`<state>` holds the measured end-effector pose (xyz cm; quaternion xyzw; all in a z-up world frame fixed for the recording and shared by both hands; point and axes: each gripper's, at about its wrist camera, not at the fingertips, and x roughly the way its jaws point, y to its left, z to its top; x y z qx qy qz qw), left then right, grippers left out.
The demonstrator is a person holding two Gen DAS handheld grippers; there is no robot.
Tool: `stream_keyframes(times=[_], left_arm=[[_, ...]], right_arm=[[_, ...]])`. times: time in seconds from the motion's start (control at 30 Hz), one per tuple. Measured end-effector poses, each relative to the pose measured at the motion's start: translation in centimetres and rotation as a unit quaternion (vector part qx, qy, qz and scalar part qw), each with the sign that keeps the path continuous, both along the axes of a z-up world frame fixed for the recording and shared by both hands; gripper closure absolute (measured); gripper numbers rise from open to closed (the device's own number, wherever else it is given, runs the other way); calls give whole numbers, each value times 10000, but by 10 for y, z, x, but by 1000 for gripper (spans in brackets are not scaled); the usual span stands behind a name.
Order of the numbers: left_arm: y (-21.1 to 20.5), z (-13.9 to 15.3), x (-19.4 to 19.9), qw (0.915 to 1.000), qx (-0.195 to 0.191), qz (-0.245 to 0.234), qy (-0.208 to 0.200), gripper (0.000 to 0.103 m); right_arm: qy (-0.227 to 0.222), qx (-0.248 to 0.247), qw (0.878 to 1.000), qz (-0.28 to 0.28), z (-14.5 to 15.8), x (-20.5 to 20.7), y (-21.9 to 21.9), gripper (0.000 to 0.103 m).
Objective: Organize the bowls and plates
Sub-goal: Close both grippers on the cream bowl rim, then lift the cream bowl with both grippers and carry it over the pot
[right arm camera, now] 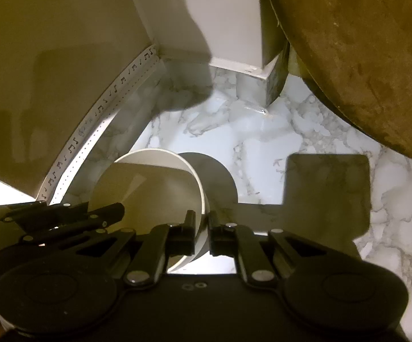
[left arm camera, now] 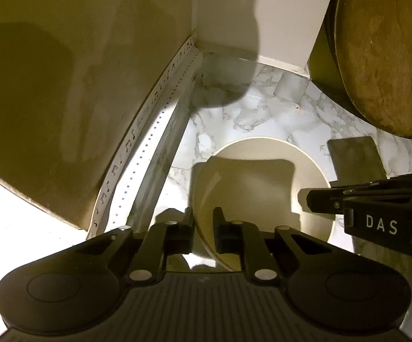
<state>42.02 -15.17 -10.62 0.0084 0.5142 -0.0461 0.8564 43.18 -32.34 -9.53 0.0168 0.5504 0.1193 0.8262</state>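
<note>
I read "DAS" on my right gripper (left arm camera: 302, 199); it and my left gripper (left arm camera: 203, 228) each pinch the plain white bowl's (left arm camera: 262, 182) rim near the marble bench's (left arm camera: 234, 114) corner.

White, grey-veined marble-patterned countertop (right arm camera: 305, 142), glossy, bounded by walls at 10 and 12 o'clock. Resting on it: one round off-white ceramic bowl (right arm camera: 149, 188) at 7 o'clock; one large round brown wooden board (right arm camera: 362, 57), tilted, at 2 o'clock.

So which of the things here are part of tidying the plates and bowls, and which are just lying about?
Part of the job:
- white bowl
- left gripper, shut on its rim
- right gripper, shut on the opposite rim

Just there:
- round wooden board leaning at the right
- marble counter
- music-note trim
</note>
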Motion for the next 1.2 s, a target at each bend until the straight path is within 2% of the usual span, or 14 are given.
stream_keyframes(times=[0.43, 0.83, 1.2], left_arm=[[0, 28, -22, 9997, -8, -183, -162, 95], [3, 73, -71, 9981, -73, -513, -323, 95], [4, 101, -119, 9953, -138, -879, -371, 94]], right_arm=[[-144, 107, 9998, -16, 34, -27, -1, 95], [-393, -17, 9991, 142, 77, -86, -5, 95], [-516, -15, 9985, 167, 108, -140, -19, 94]])
